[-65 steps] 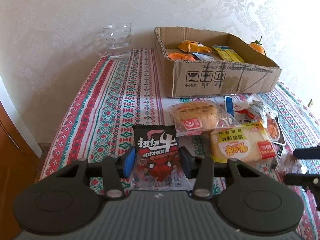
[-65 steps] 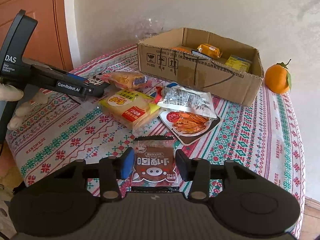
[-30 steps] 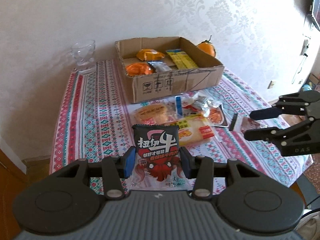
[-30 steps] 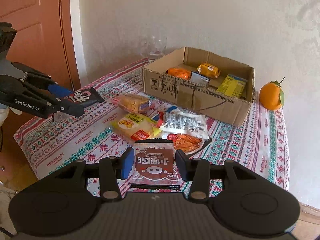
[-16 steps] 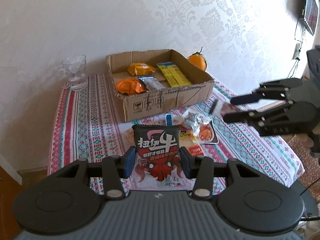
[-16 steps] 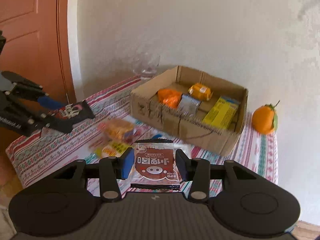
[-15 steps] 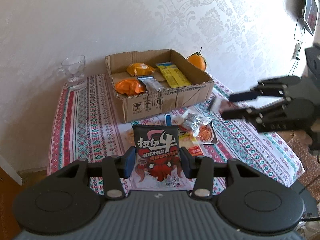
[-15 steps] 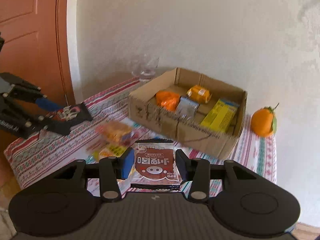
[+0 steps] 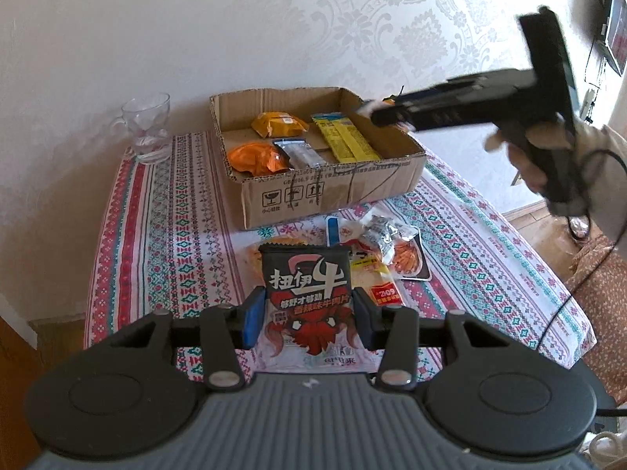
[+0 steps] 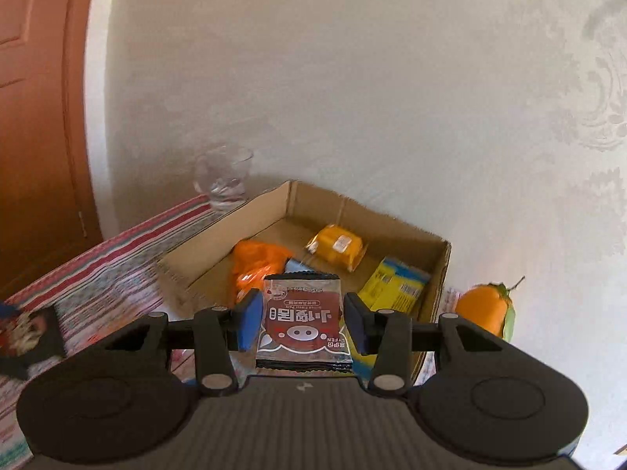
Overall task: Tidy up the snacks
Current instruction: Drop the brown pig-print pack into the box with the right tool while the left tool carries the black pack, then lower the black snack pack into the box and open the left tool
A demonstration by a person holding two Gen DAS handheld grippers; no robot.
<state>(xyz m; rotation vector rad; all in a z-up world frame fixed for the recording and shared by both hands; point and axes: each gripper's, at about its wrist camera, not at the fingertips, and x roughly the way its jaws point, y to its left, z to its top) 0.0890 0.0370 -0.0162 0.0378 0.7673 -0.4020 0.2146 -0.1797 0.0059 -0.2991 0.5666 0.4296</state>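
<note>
White wallpaper with a pale flower pattern stands behind a table [image 9: 129, 211] covered in a striped red and green cloth. On it sits an open cardboard box [image 9: 333, 192] with a glass cup [image 9: 147, 127] near its left side.

The left gripper [image 9: 307, 315] squeezes a black snack bag [image 9: 307, 293] with a red bull on it, held up above the near part of the table. That bag hides part of the pile of loose snack packs [image 9: 386, 250] lying just in front of the box, so only bits of them show. The left view looks down into the box and shows two orange packs, a silver pack and a yellow pack [image 9: 345, 139] on its floor.

The right gripper [image 10: 301, 323] squeezes a dark red pack with a pig face [image 10: 303, 323] and holds it over the near edge of the box [image 10: 435, 286]. In the left view this gripper [image 9: 376, 113] is blurry and its tips are hard to make out, and the person's hand [image 9: 548, 156] behind it is blurry too.

Only the right view shows the orange fruit [image 10: 484, 311] well, beside the box's right wall; in the left view the gripper nearly covers it. The right view also shows a brown door [image 10: 35, 117] on the left. Its lower left corner shows a blurry bit of the black bag [image 10: 27, 333].
</note>
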